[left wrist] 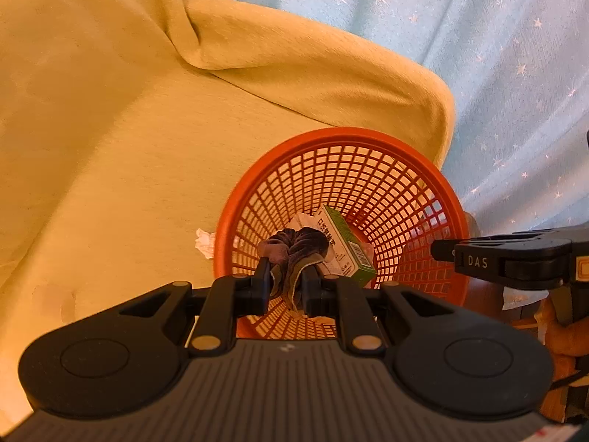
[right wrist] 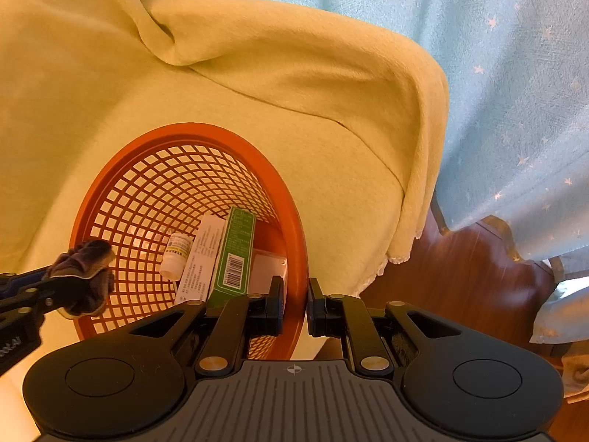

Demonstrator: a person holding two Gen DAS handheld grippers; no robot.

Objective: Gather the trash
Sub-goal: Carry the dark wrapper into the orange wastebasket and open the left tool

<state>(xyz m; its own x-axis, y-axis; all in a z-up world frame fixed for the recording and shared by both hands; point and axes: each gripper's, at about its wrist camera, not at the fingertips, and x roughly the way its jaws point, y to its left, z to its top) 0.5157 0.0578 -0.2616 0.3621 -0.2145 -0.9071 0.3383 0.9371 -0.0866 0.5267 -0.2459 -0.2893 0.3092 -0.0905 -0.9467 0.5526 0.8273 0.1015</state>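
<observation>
An orange mesh basket leans against a yellow blanket. My right gripper is shut on the basket's rim, one finger inside and one outside. My left gripper is shut on a dark crumpled cloth, held at the basket's mouth. Inside the basket lie a green box, a white box and a small white bottle.
A crumpled white tissue lies on the blanket just left of the basket. A pale blue star-patterned curtain hangs behind. Brown wooden floor shows at the right.
</observation>
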